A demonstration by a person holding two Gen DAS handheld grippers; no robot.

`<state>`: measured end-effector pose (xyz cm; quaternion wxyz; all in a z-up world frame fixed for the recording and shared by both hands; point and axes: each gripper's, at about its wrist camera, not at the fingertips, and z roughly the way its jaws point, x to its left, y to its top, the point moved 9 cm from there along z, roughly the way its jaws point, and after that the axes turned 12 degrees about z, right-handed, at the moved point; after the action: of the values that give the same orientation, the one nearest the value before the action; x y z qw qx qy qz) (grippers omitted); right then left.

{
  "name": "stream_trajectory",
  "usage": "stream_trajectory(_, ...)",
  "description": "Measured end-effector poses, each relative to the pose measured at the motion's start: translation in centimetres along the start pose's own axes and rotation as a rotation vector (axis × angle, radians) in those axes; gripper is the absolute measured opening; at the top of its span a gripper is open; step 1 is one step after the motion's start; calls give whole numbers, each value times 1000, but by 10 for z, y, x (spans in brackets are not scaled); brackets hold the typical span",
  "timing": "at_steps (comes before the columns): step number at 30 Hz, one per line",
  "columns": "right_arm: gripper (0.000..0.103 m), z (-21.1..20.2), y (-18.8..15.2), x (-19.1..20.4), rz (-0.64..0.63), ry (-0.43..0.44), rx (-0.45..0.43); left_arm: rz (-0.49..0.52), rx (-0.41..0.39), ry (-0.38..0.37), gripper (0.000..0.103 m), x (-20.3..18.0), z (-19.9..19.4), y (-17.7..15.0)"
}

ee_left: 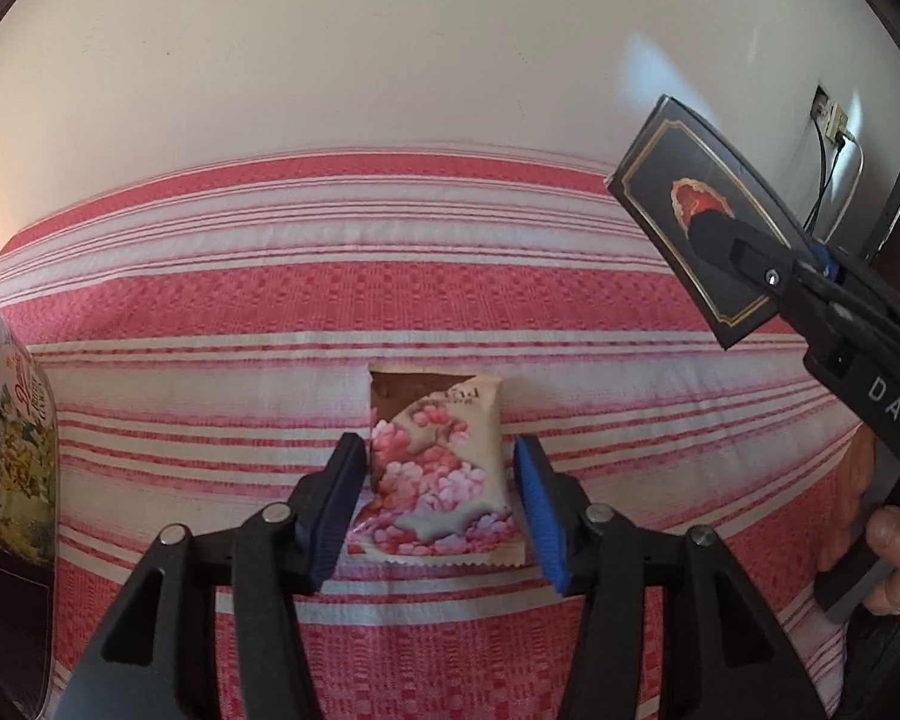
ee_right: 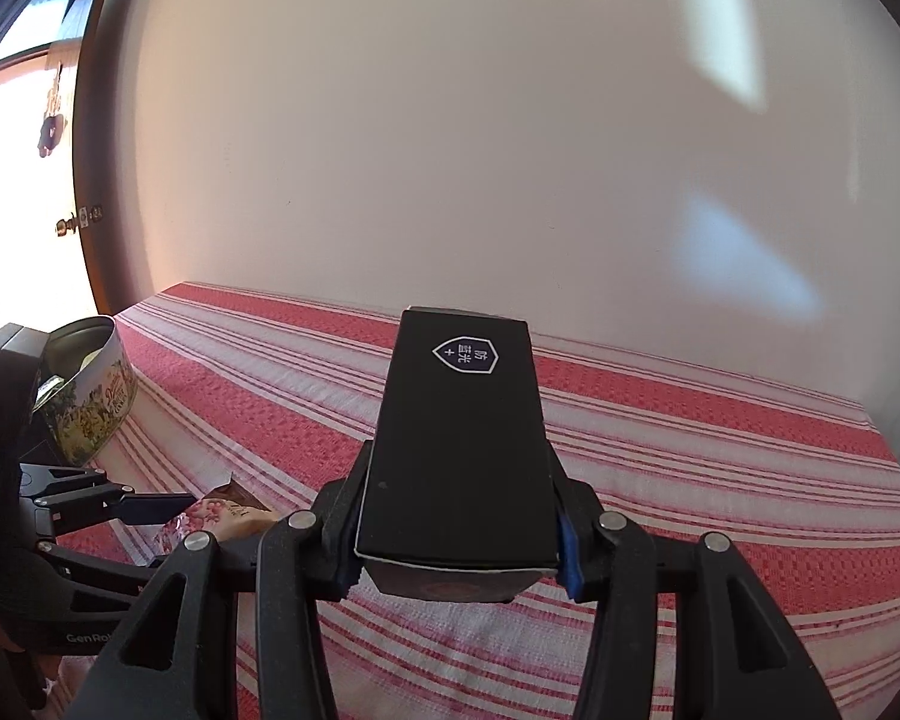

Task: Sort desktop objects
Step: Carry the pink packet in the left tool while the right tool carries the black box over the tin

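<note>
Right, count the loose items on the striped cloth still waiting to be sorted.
1: the snack packet with pink blossoms, lying between the left gripper fingers. The black box is already lifted in the right gripper; the cookie tin stands at the cloth's left edge. Others may lie outside view.

Daylight, bright and warm. Right wrist view: window [ee_right: 12, 138] at far left blown out to white, casting an orange wash on the adjoining wall [ee_right: 450, 150]; pale bluish light patches at right. Left wrist view: similar soft patches at upper right of the wall [ee_left: 390, 60], faint warm glow at left edge. Striped cloth [ee_left: 210, 276] evenly lit, shadows soft. Strong fisheye bowing throughout; dark vignetted corners. Near gripper parts slightly soft; centre sharp.
</note>
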<state>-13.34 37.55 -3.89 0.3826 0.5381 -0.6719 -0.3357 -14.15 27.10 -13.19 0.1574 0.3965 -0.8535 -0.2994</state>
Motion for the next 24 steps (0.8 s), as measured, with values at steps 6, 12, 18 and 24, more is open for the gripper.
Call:
stream_trajectory(6, 51, -10, 3, 3, 5, -9, -52, -75, -41, -115, 41, 3, -8, -1)
stream_trajectory(12, 51, -18, 7, 2, 18, -46, -130, -176, -185, -129, 41, 23, -38, -1)
stream_trajectory(18, 51, -27, 9, 1, 49, -71, -176, -266, -293, -123, 41, 41, -59, -4)
stream_trajectory(24, 51, -32, 5, 10, 54, -89, -187, -240, -372, -71, 42, 43, -73, -3)
